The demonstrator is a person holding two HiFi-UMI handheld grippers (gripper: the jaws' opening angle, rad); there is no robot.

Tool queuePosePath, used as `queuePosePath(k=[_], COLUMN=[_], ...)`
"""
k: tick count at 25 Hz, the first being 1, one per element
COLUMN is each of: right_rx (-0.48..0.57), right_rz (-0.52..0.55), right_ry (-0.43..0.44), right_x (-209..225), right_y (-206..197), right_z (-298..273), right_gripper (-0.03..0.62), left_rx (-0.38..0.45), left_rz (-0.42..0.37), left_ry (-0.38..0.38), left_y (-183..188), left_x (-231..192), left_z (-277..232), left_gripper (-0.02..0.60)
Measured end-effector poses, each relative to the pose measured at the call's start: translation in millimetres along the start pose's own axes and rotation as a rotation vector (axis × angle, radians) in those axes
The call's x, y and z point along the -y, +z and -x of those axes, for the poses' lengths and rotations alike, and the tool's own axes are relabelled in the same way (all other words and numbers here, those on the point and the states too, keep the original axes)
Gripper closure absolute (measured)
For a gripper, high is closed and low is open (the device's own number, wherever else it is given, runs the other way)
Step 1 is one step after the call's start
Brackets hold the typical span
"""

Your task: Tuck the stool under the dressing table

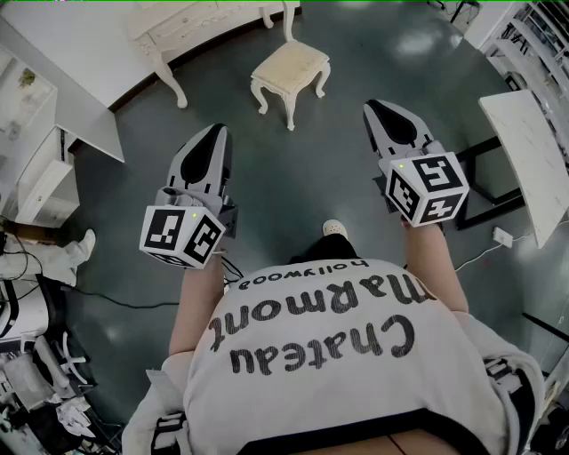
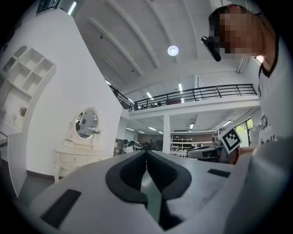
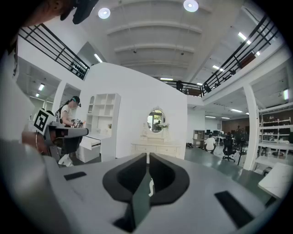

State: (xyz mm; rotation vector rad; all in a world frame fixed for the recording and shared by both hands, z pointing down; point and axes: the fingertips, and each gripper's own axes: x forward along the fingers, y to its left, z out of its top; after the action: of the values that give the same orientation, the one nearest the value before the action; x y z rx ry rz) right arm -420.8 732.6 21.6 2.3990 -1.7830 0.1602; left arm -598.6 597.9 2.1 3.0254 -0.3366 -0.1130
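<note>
Approach step. I hold the left gripper (image 1: 213, 138) and right gripper (image 1: 380, 111) empty, jaws pressed together. The stool (image 1: 291, 75) stands far ahead, beside the dressing table (image 1: 187, 19), untucked. Next move, as I judge it: advance, spread jaws, grip the seat.

White cubby shelving (image 1: 40, 176) at left; white tabletop (image 1: 533, 160) at right edge; black cable (image 1: 120, 302) trailing across dark floor (image 1: 293, 187); railed balcony (image 2: 197, 93) overhead.

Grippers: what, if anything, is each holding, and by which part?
Nothing: the left gripper and right gripper are both shut and empty; the stool stands untouched ahead.
</note>
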Motion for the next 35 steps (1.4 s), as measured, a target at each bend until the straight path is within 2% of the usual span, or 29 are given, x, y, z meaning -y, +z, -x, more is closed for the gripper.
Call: queuePosePath(k=[6, 11, 17, 23, 29, 35], right_rx=[-0.008, -0.043, -0.028, -0.056, -0.090, -0.153], right_rz=[0.007, 0.017, -0.156, -0.134, -0.255, -0.198], right_ry=[0.028, 0.074, 0.206, 0.249, 0.312, 0.325], right_x=[18.8, 46.2, 111.5, 177.8, 192.0, 196.7], right_y=[2.3, -4.8, -16.4, -32.7, -51.3, -70.5], right_z=[-20.5, -49.1, -77.7, -105.0, -144.0, -187.6], right_gripper=[0.557, 0.557, 0.557, 0.557, 0.557, 0.557], left_rx=[0.010, 0.037, 0.003, 0.068, -0.060, -0.080], left_rz=[0.000, 0.020, 0.050, 0.115, 0.095, 0.142], left_ry=[0.015, 0.012, 0.041, 0.112, 0.155, 0.187], left_y=[3.9, 0.7, -30.0, -38.7, -66.5, -85.5], left_x=[-2.4, -7.5, 1.4, 8.1, -7.9, -37.4], left_z=[-24.5, -63.9, -137.3, -179.2, -196.1, -216.3], left_gripper=[0.557, 0.557, 0.557, 0.557, 0.557, 0.557])
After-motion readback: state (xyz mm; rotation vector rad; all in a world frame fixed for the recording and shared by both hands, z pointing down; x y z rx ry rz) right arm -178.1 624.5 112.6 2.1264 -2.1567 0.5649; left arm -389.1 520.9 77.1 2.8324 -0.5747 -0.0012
